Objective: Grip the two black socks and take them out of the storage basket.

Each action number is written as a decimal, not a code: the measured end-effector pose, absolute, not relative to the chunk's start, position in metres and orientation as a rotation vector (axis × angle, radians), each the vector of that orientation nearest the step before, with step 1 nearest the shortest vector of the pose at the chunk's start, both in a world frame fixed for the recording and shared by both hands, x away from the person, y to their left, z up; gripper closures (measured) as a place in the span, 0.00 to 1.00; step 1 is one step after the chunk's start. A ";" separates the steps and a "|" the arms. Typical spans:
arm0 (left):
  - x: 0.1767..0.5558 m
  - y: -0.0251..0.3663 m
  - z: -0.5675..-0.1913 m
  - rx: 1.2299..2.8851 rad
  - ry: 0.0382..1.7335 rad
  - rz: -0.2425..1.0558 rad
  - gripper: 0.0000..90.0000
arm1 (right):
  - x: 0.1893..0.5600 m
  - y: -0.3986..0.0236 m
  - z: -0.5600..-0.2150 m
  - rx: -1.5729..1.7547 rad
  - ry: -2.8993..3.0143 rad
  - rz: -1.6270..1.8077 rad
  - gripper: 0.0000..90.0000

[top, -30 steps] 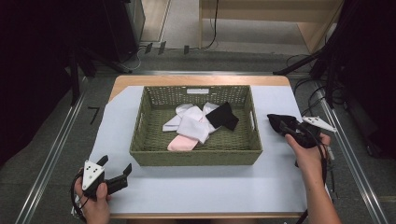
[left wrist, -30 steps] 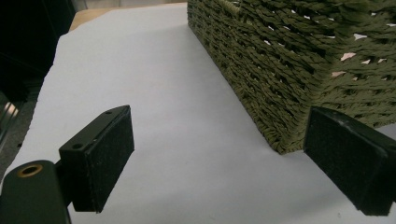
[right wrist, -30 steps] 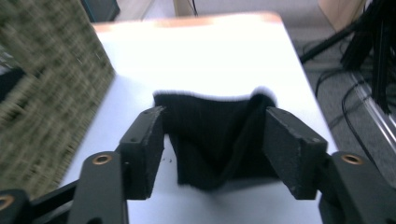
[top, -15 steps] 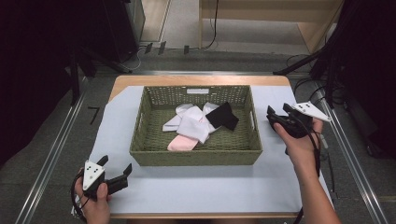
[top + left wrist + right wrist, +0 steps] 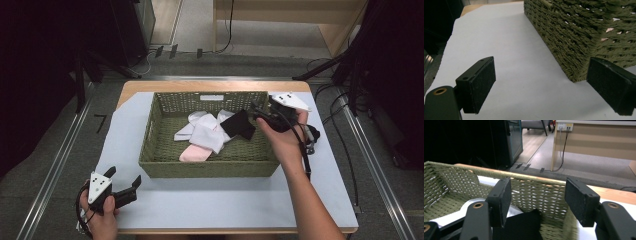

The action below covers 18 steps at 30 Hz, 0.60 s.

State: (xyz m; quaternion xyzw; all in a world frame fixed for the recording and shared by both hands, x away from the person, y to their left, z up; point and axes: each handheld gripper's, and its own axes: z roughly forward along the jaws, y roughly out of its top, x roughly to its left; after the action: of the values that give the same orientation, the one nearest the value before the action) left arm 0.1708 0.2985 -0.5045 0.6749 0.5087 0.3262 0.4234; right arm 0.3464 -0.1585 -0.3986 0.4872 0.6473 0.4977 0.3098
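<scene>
Two hand-held grippers: both empty, jaws apart.
Right hand-held gripper (image 5: pixel 257 114): over basket (image 5: pixel 150 150) right rim, aimed at black sock (image 5: pixel 239 125).
Left hand-held gripper (image 5: pixel 124 181): parked lower left on table (image 5: pixel 225 205), clear of the reach.

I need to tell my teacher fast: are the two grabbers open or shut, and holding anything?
Left gripper: open, holding nothing.
Right gripper: open, holding nothing.

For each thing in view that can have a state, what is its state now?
Basket: upright on the table, holding socks.
Black sock: lying loose in the basket, below the right gripper.
White socks: lying in a heap in the basket.
Pink sock: lying flat, partly under the white socks.
Right gripper: open, nothing between its jaws, over the basket's right end.
Left gripper: open, empty, near the basket's corner.
</scene>
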 end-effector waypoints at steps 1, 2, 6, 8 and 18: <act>0.171 0.299 -0.504 1.689 1.273 0.815 0.11 | 0.349 -0.153 -0.400 1.291 1.715 1.308 0.43; 0.171 0.299 -0.504 1.688 1.274 0.815 0.11 | 0.351 -0.148 -0.402 1.293 1.721 1.297 0.43; 0.171 0.299 -0.504 1.688 1.274 0.813 0.11 | 0.361 -0.129 -0.410 1.346 1.749 1.260 0.42; 0.171 0.299 -0.504 1.689 1.274 0.812 0.11 | 0.367 -0.120 -0.416 1.386 1.776 1.245 0.41; 0.171 0.298 -0.504 1.694 1.271 0.812 0.11 | 0.397 -0.096 -0.460 1.558 1.884 1.094 0.34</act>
State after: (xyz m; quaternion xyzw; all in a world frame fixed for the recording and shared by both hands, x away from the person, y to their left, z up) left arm 0.1711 0.2985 -0.5045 0.6767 0.5077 0.3246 0.4229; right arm 0.3975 -0.0958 -0.4604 0.5661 0.6845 0.3978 0.2297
